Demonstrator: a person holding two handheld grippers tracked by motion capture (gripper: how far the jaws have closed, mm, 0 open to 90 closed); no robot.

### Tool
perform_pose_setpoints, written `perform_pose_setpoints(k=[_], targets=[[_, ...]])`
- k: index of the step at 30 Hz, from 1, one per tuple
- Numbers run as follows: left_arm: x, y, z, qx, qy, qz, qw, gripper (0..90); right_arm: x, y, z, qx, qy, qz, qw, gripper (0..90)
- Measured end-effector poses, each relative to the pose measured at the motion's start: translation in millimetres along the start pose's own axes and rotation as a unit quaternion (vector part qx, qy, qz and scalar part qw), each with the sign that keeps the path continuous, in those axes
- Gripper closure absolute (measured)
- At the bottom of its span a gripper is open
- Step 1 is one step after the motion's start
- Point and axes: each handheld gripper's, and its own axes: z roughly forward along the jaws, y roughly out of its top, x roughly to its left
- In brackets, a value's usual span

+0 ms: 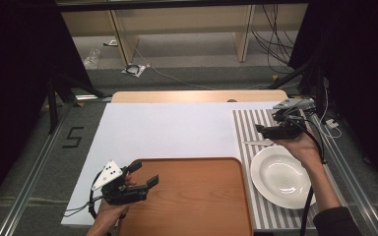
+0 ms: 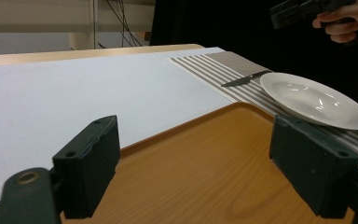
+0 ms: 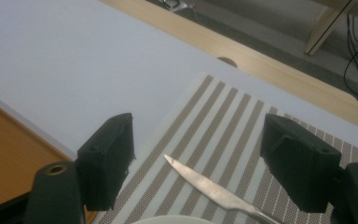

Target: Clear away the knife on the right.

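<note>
A brown wooden tray lies at the near edge of the table. My left gripper hovers open over its left corner, with nothing between the jaws. To the right, a white plate rests on a striped placemat. A metal knife lies on the mat just beyond the plate, blade pointing left. Above that knife is my right gripper, held in a hand and pointing left. It stands open, and the knife lies on the mat below the gap, untouched.
A white sheet covers most of the tabletop, and a wooden strip runs along the far edge. Cables and wooden furniture legs stand on the floor beyond. Black curtains hang at both sides.
</note>
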Motion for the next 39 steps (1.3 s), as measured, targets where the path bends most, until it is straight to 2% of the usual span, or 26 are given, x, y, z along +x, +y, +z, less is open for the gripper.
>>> perform_pose_setpoints(k=[1,4,6,7,9,11,12,13,16,17,18,19,20,21,23,24,25,27,28,30,34,35,38,39], targets=[[0.0,0.0,0.0,0.0,0.0,0.0,1.0,16.2,0.0,0.0,0.0,0.0,0.0,0.0,1.0,30.2],[0.1,0.0,-0.1,0.0,-0.001,0.0,1.0,16.2,-6.9,-0.6,16.4,0.031,0.001,-0.003,0.9995,37.0],[0.1,-0.1,-0.1,0.0,-0.001,0.0,1.0,16.3,-8.3,-1.0,19.0,0.036,0.0,-0.003,0.9993,38.6],[0.0,-0.1,0.1,0.0,0.0,0.0,1.0,16.2,-12.0,-2.8,26.3,0.053,0.005,-0.002,0.9986,44.8],[0.0,-0.1,0.2,0.001,0.0,0.0,1.0,16.2,-13.3,-3.5,28.8,0.059,0.004,-0.004,0.9983,47.0],[0.0,-0.1,0.2,0.001,0.0,0.001,1.0,16.2,-18.0,-6.6,37.9,0.083,0.013,-0.003,0.9965,54.5],[0.0,-0.1,0.2,0.001,0.0,0.001,1.0,16.2,-18.0,-6.6,37.9,0.083,0.013,-0.003,0.9965,54.5],[0.0,-0.1,0.2,0.001,0.0,0.0,1.0,16.2,-19.3,-8.8,43.4,0.095,0.016,-0.004,0.9954,59.7],[0.1,-0.2,0.2,0.001,0.0,-0.001,1.0,16.3,-20.1,-9.9,48.1,0.105,0.02,-0.004,0.9943,64.4],[0.2,-0.2,0.2,0.001,0.0,-0.001,1.0,16.3,-20.9,-10.6,52.1,0.116,0.032,-0.009,0.9926,68.9],[0.1,-0.2,0.2,0.001,0.0,-0.001,1.0,16.3,-20.9,-10.6,52.1,0.116,0.032,-0.009,0.9926,68.9],[0.0,-0.2,0.1,0.001,0.0,-0.001,1.0,16.3,-20.8,-11.4,57.1,0.127,0.034,-0.013,0.9912,73.9],[0.0,-0.2,0.1,0.001,0.0,0.0,1.0,16.3,-20.8,-11.4,57.1,0.127,0.034,-0.013,0.9912,73.9],[0.0,-0.1,0.1,0.001,0.0,-0.001,1.0,16.3,-20.8,-12.7,62.5,0.142,0.041,-0.015,0.989,77.4],[0.1,-0.2,0.1,0.001,0.0,-0.001,1.0,16.3,-21.1,-13.5,64.9,0.146,0.042,-0.02,0.9881,78.8],[0.2,-0.2,0.1,0.001,0.0,-0.001,1.0,16.3,-20.6,-14.6,68.8,0.156,0.042,-0.021,0.9866,80.2],[0.1,-0.2,0.1,0.001,0.0,-0.001,1.0,16.3,-20.9,-16.5,74.5,0.172,0.048,-0.027,0.9836,83.1],[0.1,-0.2,0.1,0.001,0.0,-0.001,1.0,16.3,-21.5,-17.6,77.0,0.176,0.047,-0.033,0.9827,84.7],[0.2,-0.3,0.1,0.002,0.0,-0.001,1.0,16.3,-21.3,-19.7,82.9,0.194,0.049,-0.035,0.9792,87.4],[0.4,-0.3,0.2,0.002,0.0,-0.001,1.0,16.3,-21.0,-20.5,84.9,0.199,0.048,-0.035,0.9782,88.6],[0.5,-0.3,0.4,0.001,0.0,-0.002,1.0,16.3,-22.2,-24.7,94.6,0.223,0.052,-0.049,0.9721,89.9],[0.5,-0.3,0.3,0.001,0.0,-0.002,1.0,16.3,-22.2,-26.0,98.8,0.235,0.051,-0.056,0.969,90.0],[0.5,-0.3,0.4,0.001,0.0,-0.002,1.0,16.3,-20.5,-26.0,101.6,0.242,0.051,-0.054,0.9675,90.0],[0.5,-0.3,0.4,0.001,0.0,-0.002,1.0,16.3,-19.1,-25.7,104.4,0.257,0.053,-0.065,0.9629,90.0]])
